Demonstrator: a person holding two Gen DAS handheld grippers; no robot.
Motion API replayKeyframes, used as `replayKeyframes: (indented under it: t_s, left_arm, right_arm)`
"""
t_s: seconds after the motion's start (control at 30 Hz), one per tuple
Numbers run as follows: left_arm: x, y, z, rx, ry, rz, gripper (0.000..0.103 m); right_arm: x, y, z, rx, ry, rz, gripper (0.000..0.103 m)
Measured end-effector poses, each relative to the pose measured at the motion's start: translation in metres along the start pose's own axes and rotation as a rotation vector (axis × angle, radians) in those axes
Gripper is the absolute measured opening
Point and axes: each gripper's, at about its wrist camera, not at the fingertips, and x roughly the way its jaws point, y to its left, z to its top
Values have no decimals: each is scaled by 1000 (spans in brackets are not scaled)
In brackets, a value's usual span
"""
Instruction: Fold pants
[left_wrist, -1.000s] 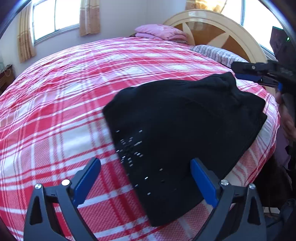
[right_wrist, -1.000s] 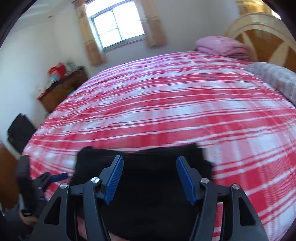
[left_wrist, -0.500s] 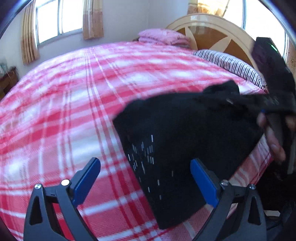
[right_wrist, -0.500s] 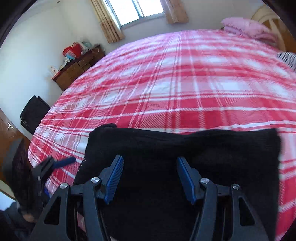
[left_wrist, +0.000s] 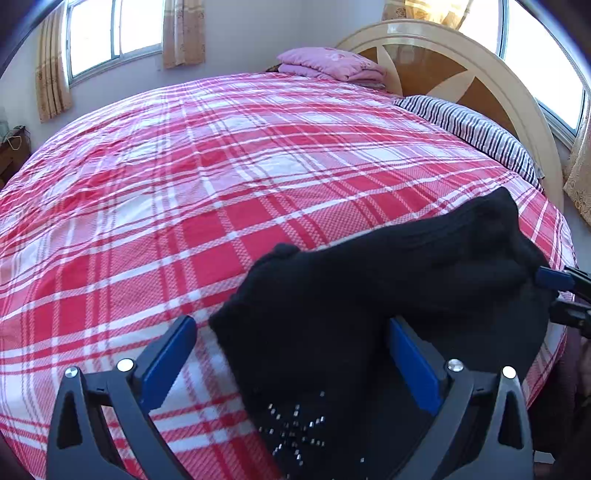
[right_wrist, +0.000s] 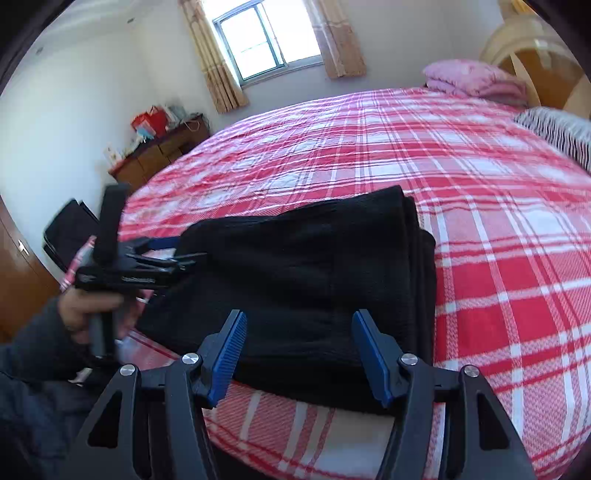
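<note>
Now both hand-held grippers, left (left_wrist: 291, 363) and right (right_wrist: 299, 350), gape, seemingly gripping nothing, over folded pants (right_wrist: 314, 273).

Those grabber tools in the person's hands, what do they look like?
Each gripper, left and right, has a black plastic frame with triangular cutouts, silver screws and two blue ribbed pads. The left hand shows a dark sleeve.

We see a bed (left_wrist: 221, 177) in red plaid, an arched headboard (left_wrist: 443, 62), curtained bright windows (right_wrist: 262, 40), white walls, and a cluttered wooden dresser (right_wrist: 159, 151).
</note>
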Motion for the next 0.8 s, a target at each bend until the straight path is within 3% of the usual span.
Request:
replayKeyframes:
  t_s: [0.2,0.37,0.47,0.6,0.8]
  left_arm:
    - [-18,5,-19,-10,-13,26,103]
    - [-29,14,-29,-39,-33,0,103]
    - [-28,15,-30,-52,-33,-16,103]
    - [-21,11,-30,-48,-23,-14,103]
    - [-15,6,-34,-50,-9,-35,103]
  right_arm:
    - [-2,16,-8,-132,-5,-87,62]
    - [-25,1,5,20,-78,-2,62]
    - [-37,-5,12,58,-129,-77,62]
    - [-33,-23,23,145,-97,-287,62]
    - [-9,-58,23,288,-43,-226,62]
